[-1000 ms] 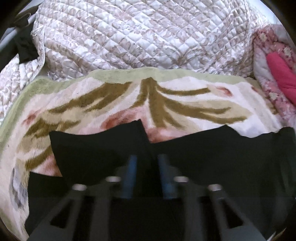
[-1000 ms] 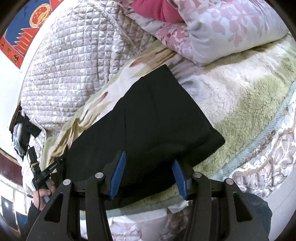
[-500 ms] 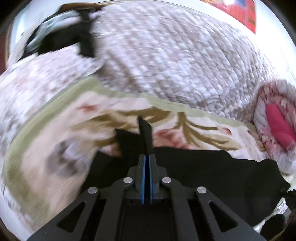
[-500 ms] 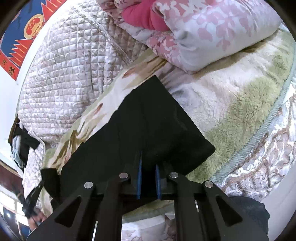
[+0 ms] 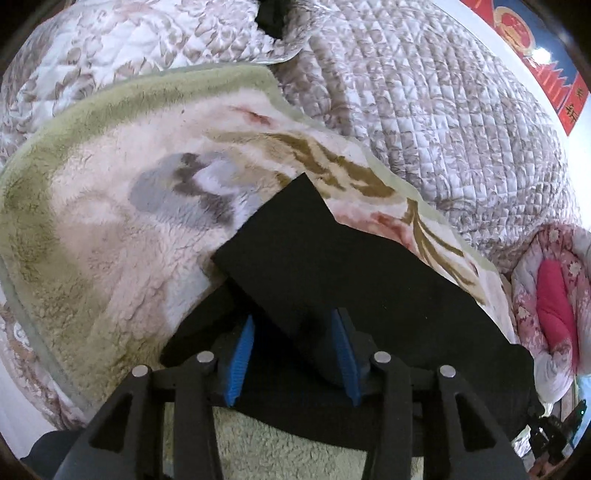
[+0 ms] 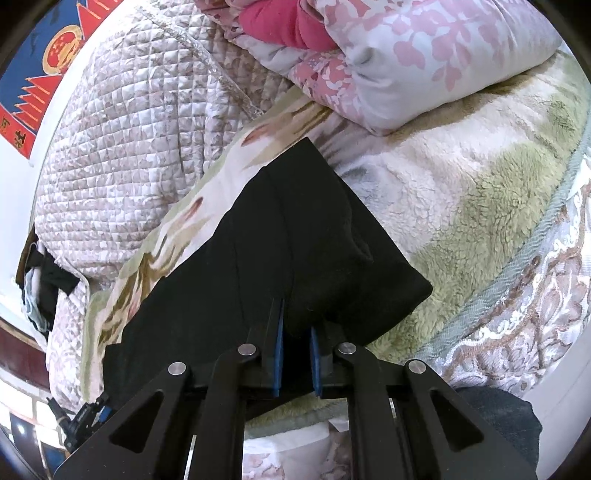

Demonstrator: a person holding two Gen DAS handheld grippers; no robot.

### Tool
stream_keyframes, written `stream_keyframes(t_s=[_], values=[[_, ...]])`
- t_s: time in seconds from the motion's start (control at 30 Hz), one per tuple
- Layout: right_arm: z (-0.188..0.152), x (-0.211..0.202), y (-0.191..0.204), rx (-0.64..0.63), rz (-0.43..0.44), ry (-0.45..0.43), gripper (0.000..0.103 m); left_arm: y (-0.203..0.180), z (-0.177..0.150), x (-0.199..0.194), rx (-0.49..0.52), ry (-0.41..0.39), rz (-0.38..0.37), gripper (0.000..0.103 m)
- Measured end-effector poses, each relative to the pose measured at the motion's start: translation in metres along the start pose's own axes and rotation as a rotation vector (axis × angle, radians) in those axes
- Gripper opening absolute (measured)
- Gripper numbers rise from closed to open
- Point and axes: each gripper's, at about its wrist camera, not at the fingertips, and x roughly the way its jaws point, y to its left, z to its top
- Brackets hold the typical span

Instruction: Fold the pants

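Black pants [image 5: 369,277] lie lengthwise on a fleece blanket [image 5: 110,229], and one end is folded over into a flat flap. My left gripper [image 5: 292,315] sits at the near edge of that flap. Its jaws are opening, and the cloth lies loose between the blue pads [image 5: 240,354]. In the right wrist view the other end of the pants [image 6: 277,229] shows a thick folded corner. My right gripper [image 6: 295,325] is shut on the near edge there, with black fabric bunched between its pads.
A quilted bedspread [image 5: 424,110] is heaped behind the blanket. A pink floral pillow [image 6: 424,55] and a red item [image 6: 288,18] lie at the right end. Dark clothing [image 6: 48,288] hangs at the far left. The bed's trimmed edge [image 6: 535,251] runs close to me.
My left gripper pinched a fold, carried it sideways along the pants, rolled, and then parted its jaws. My right gripper went from open to shut on the pants edge and stayed put.
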Motion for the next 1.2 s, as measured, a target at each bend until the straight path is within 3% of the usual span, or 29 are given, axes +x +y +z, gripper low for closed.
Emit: stream_keyframes(t_s=[0.07,0.1,0.13,0.2,0.47,0.57,0.67,0.8,0.93,1.0,1.03,1.1,1.2], values=[[0.001,0.0,0.0,0.0,-0.003,-0.007,0.012,-0.004,0.002,0.003,0.017,-0.012,0.004,0.045],[0.001,0.0,0.0,-0.001,-0.006,-0.011,0.012,-0.006,0.003,0.004,0.029,-0.016,0.014,0.039],[0.002,0.0,0.0,-0.002,-0.01,-0.014,0.012,-0.007,0.005,0.006,0.034,-0.016,0.023,0.02],[0.003,0.001,0.002,-0.011,-0.027,-0.018,0.012,-0.01,0.008,0.009,0.048,-0.005,0.047,0.005],[0.014,-0.034,0.025,-0.073,0.043,-0.081,0.009,-0.023,0.011,-0.042,0.074,-0.083,0.007,0.004],[0.012,-0.022,0.009,-0.05,-0.007,-0.062,0.009,-0.017,-0.001,-0.032,0.093,-0.04,0.054,0.004],[0.002,-0.009,-0.014,0.033,-0.024,-0.003,0.008,-0.005,-0.013,-0.017,0.045,0.035,0.084,0.004],[0.0,-0.017,-0.006,-0.006,-0.026,-0.022,0.009,-0.011,-0.012,-0.025,0.079,0.004,0.106,0.005],[-0.001,-0.013,-0.008,-0.018,-0.057,0.011,0.01,-0.011,-0.013,-0.027,0.089,0.032,0.147,0.008],[-0.003,-0.023,-0.002,-0.054,-0.132,-0.018,0.025,-0.008,-0.012,-0.038,0.083,0.007,0.17,0.013],[-0.003,-0.03,0.0,-0.069,-0.163,-0.043,0.027,-0.006,-0.01,-0.044,0.082,-0.015,0.194,0.019],[0.001,-0.048,0.008,-0.127,-0.237,-0.123,0.027,-0.004,-0.004,-0.055,0.082,-0.071,0.238,0.023],[0.005,-0.056,0.024,-0.199,-0.208,-0.173,0.027,-0.009,0.008,-0.065,0.088,-0.128,0.233,0.024]])
